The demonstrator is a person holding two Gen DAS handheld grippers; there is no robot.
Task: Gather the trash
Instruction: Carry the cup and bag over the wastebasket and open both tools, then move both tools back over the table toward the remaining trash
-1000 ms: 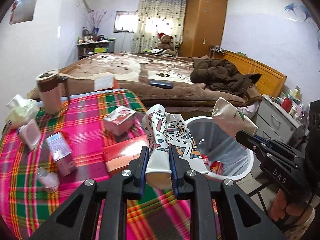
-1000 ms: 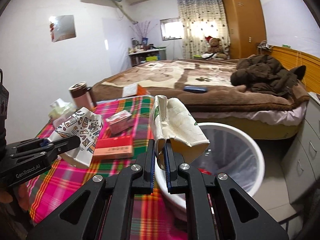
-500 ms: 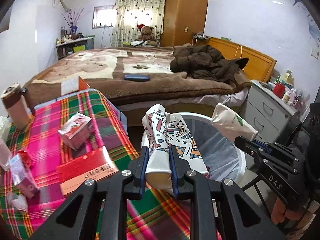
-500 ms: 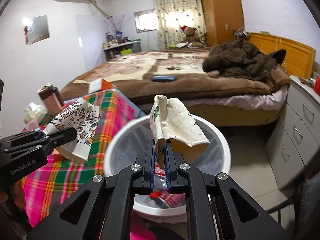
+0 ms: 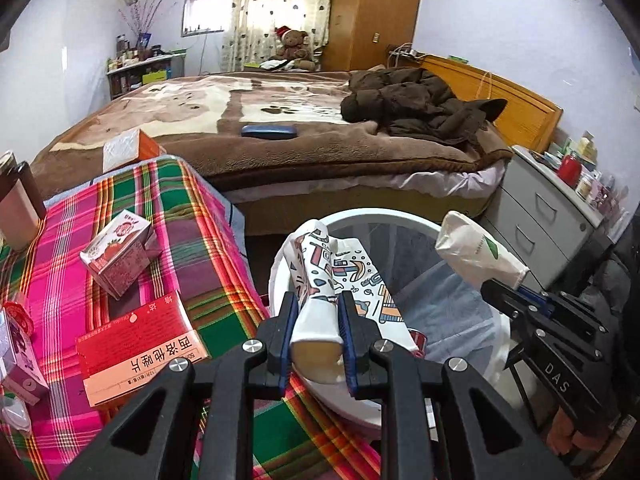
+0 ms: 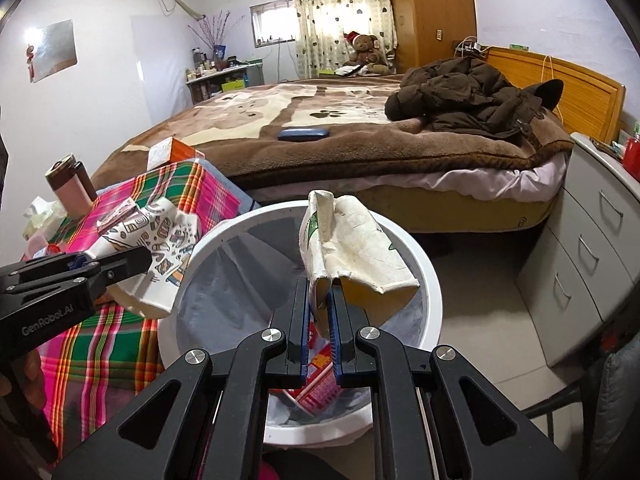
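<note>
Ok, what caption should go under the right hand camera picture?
Right gripper holds a crushed white paper cup over the white trash bin, left gripper brings a patterned cup.

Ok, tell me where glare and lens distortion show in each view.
Left wrist view: the curtained window blows out white, the bed's headboard bows, dark corners vignette. Right wrist view: the wall mirror flares, the drawer unit curves, and the bin rim stays sharp.

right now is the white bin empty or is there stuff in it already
Not empty. The right wrist view shows red and pink wrappers at the bottom of the lined bin; a red can shows in the left view.
</note>
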